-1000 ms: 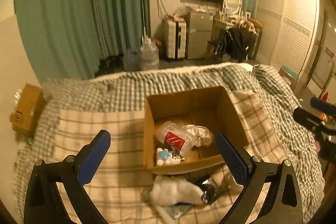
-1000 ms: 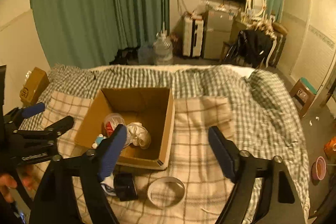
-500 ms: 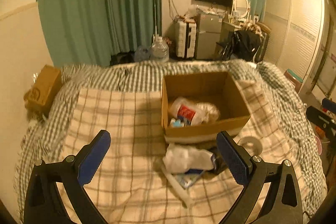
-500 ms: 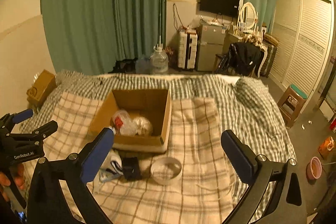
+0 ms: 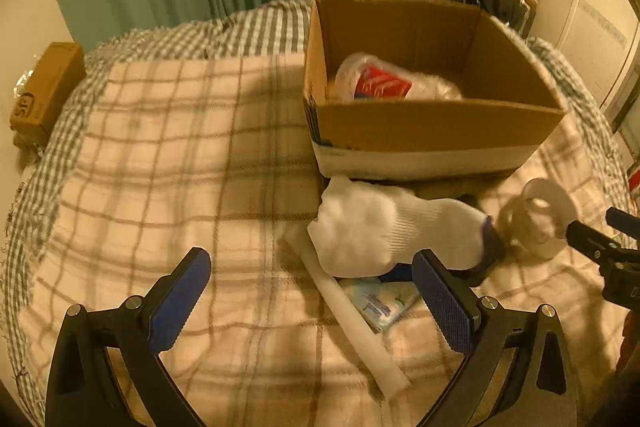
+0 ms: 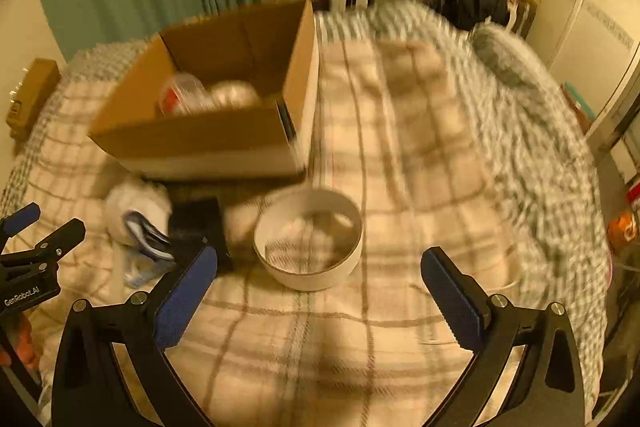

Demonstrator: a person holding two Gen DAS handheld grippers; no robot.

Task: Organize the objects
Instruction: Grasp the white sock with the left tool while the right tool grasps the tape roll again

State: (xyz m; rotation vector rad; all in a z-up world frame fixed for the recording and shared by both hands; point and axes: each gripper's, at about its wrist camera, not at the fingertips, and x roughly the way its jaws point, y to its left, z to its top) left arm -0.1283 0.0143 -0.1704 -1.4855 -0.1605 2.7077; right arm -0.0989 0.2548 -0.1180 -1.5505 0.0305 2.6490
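Note:
An open cardboard box stands on the plaid blanket and holds a clear bottle with a red label and crumpled plastic. In front of it lie a white sock, a white tube, a small blue-printed packet and a dark item. A wide white tape ring lies to their right. My left gripper is open and empty, low over the sock and tube. My right gripper is open and empty, just before the ring. The box also shows in the right wrist view.
The bed carries a checked quilt under the plaid blanket. A small brown box sits off the bed's left edge. Green curtains, suitcases and a dresser stand beyond the bed; a wardrobe is at the right.
Both grippers have dropped lower and come closer to the bed. The sock pile and the tape ring now loom large just ahead of the open jaws. Nothing was grasped.

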